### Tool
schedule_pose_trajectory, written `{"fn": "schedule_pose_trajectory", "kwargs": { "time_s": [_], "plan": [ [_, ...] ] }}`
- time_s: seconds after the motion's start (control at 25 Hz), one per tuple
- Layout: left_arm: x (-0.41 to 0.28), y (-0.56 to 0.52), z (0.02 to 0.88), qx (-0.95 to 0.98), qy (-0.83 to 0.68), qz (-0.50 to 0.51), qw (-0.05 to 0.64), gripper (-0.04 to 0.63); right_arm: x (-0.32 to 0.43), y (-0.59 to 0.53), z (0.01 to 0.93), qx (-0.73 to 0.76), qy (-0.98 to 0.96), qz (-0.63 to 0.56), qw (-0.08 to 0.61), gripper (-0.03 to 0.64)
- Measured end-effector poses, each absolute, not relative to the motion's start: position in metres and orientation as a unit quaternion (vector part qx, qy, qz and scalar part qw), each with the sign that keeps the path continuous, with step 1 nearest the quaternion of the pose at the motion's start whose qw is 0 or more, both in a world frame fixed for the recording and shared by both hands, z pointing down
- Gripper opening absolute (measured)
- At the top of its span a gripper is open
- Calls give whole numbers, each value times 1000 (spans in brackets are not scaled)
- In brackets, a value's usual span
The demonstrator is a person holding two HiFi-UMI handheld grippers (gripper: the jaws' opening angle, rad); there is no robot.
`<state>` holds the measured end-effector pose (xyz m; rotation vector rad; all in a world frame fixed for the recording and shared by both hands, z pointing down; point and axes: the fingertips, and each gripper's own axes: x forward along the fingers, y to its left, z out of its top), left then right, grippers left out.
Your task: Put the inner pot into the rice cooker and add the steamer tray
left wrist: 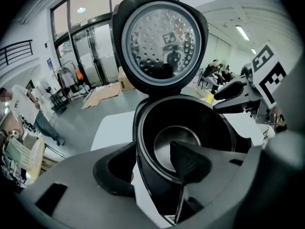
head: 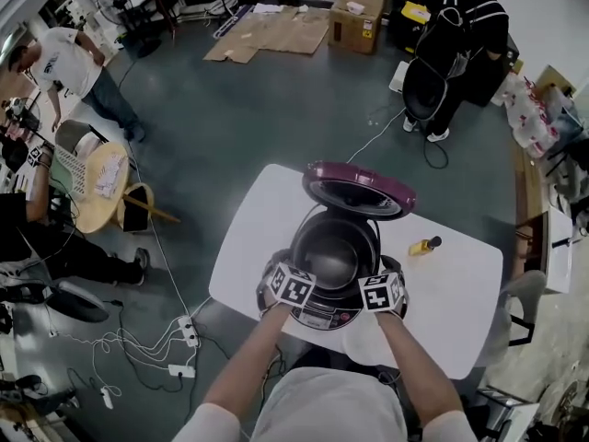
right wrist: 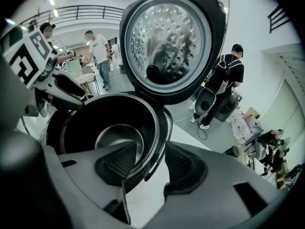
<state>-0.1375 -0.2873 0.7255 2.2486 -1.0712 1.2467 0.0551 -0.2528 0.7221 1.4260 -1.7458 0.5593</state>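
The rice cooker (head: 317,313) stands on the white table (head: 460,293) with its maroon lid (head: 359,187) raised. The dark inner pot (head: 333,256) sits inside the body, and I see its shiny bottom in the left gripper view (left wrist: 178,144) and the right gripper view (right wrist: 119,133). My left gripper (left wrist: 150,168) is open and straddles the near left rim, one pad inside the pot and one outside. My right gripper (right wrist: 151,166) is open astride the near right rim in the same way. Neither gripper's pads press on the rim. In the head view, left gripper (head: 296,273) and right gripper (head: 373,279) flank the pot.
A yellow object with a dark tip (head: 423,245) lies on the table right of the cooker. A pale round thing (head: 363,341) lies by the table's front edge. Power strips and cables (head: 179,348) trail on the floor at left. People (head: 456,44) stand around the room.
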Motion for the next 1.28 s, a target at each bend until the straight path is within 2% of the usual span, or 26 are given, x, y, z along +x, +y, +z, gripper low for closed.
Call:
{"fn": "schedule_pose_trajectory", "kwargs": {
  "time_s": [0.48, 1.28],
  "plan": [
    [-118, -265, 682, 844, -357, 361, 172, 227, 56, -230, 673, 595, -708, 213, 315, 186],
    [-62, -210, 634, 897, -299, 280, 167, 213, 81, -164, 626, 617, -717, 200, 256, 173]
  ]
}}
